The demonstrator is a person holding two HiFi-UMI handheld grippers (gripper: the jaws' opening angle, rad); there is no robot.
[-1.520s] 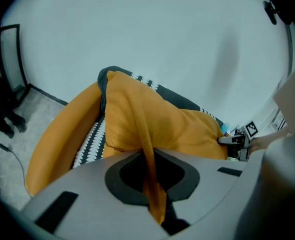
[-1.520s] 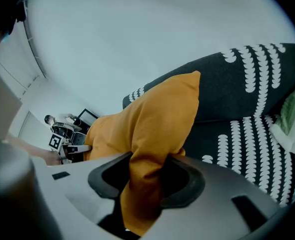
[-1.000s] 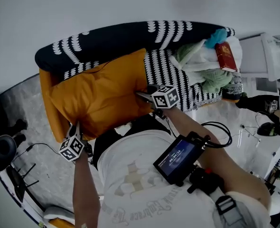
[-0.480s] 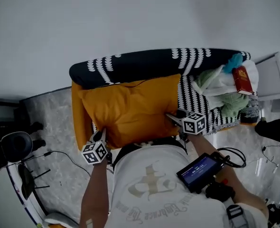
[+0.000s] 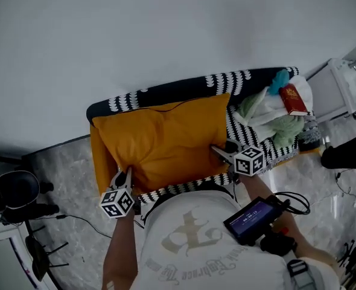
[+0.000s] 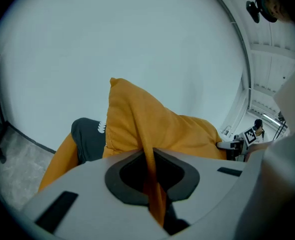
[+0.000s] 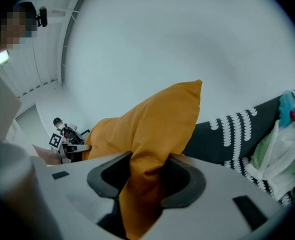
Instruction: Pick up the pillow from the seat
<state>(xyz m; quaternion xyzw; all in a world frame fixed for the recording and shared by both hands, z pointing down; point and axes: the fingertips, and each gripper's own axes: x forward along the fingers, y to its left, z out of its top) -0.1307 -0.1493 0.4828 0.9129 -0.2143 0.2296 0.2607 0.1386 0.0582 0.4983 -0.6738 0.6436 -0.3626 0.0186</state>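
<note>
The orange pillow (image 5: 166,141) hangs lifted in front of the black-and-white patterned seat (image 5: 166,92). My left gripper (image 5: 122,179) is shut on the pillow's lower left edge, with a thin fold of orange cloth (image 6: 150,174) pinched between its jaws. My right gripper (image 5: 221,153) is shut on the pillow's right edge, a thicker bunch of cloth (image 7: 145,184) filling its jaws. In the left gripper view the pillow (image 6: 152,124) rises above the jaws, with the right gripper (image 6: 232,145) beyond it. The right gripper view shows the pillow (image 7: 162,119) and the seat back (image 7: 232,129) behind it.
A heap of clothes (image 5: 268,110) with a red book (image 5: 294,98) and a blue cloth lies on the seat's right end. An orange throw (image 5: 97,162) hangs at the seat's left end. A white cabinet (image 5: 341,83) stands at right; a black stand (image 5: 21,192) and cables at left.
The pillow has come up off the seat between both grippers; both hands have drawn closer in under it. The head camera has swung, so the seat sits more centred.
</note>
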